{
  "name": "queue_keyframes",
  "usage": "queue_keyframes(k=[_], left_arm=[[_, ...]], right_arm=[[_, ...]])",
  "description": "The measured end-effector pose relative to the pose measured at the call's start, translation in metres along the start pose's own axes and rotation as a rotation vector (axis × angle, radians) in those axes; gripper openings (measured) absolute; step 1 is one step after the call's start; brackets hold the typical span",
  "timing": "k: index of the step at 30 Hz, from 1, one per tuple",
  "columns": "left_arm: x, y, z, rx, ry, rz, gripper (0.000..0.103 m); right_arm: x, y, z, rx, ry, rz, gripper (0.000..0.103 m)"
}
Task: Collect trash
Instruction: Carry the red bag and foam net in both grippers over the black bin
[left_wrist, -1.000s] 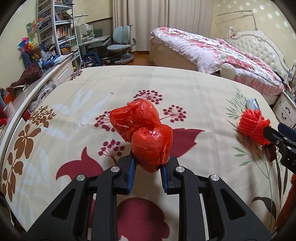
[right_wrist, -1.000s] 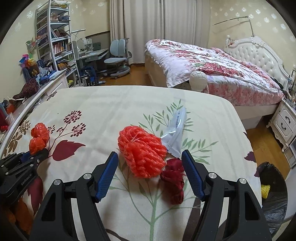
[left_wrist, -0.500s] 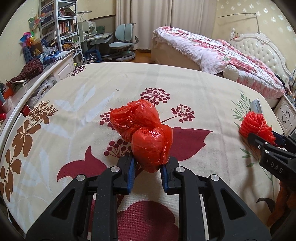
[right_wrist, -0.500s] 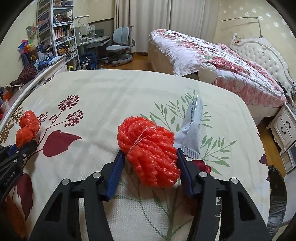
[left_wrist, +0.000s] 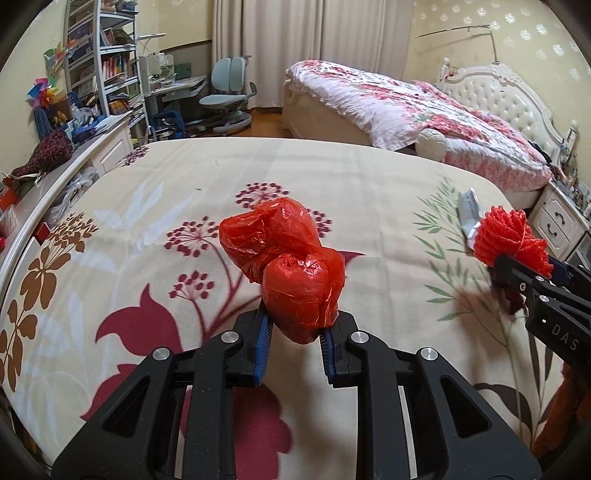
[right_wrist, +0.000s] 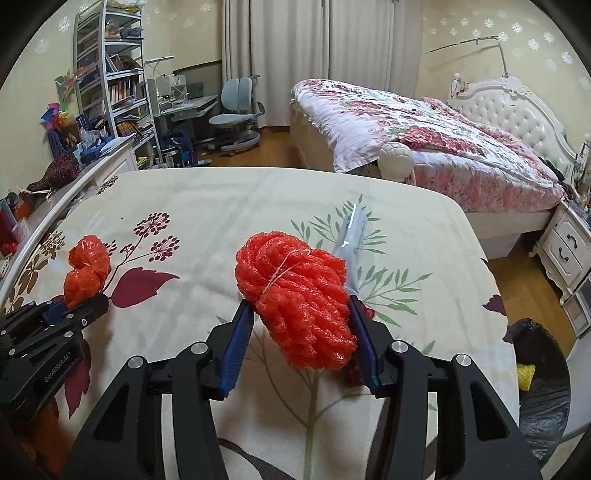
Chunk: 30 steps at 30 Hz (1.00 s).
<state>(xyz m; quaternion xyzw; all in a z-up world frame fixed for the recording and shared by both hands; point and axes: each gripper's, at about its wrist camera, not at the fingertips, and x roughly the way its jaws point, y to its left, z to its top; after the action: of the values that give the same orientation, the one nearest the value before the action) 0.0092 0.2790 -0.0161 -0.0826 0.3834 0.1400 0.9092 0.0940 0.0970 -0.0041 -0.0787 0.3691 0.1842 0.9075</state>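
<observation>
My left gripper (left_wrist: 295, 341) is shut on a crumpled red plastic bag (left_wrist: 291, 269) and holds it above the flowered bedspread (left_wrist: 155, 206). It also shows in the right wrist view (right_wrist: 86, 271) at the left. My right gripper (right_wrist: 301, 332) is shut on a bundle of red foam netting (right_wrist: 299, 295), lifted off the bedspread; the bundle shows in the left wrist view (left_wrist: 511, 240) at the right. A silver wrapper (right_wrist: 351, 230) lies on the bedspread beyond it. A dark red scrap (right_wrist: 365, 314) lies under the right finger, mostly hidden.
A black bin bag (right_wrist: 543, 373) with a yellow item inside stands on the floor off the bed's right edge. A second bed (right_wrist: 424, 136) stands behind, a white drawer unit (right_wrist: 569, 251) at right, shelves and a desk chair (right_wrist: 236, 107) at back left.
My right gripper has closed on the red netting and lifted it off the bedspread. My left gripper has risen a little with the red bag.
</observation>
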Motion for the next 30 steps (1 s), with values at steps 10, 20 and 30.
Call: queue_keyframes(k=[10, 20, 30], left_arm=[[-0.015, -0.059, -0.009, 0.070, -0.015, -0.098, 0.022], [-0.023, -0.134, -0.015, 0.171, -0.021, -0.203, 0.022], [-0.026, -0.210, -0.023, 0.281, -0.021, -0.293, 0.022]], right_arm=[[-0.032, -0.059, -0.022, 0.082, -0.024, -0.098, 0.051], [-0.055, -0.118, -0.048, 0.183, -0.034, -0.208, 0.051], [-0.070, -0.178, -0.070, 0.298, -0.040, -0.289, 0.051]])
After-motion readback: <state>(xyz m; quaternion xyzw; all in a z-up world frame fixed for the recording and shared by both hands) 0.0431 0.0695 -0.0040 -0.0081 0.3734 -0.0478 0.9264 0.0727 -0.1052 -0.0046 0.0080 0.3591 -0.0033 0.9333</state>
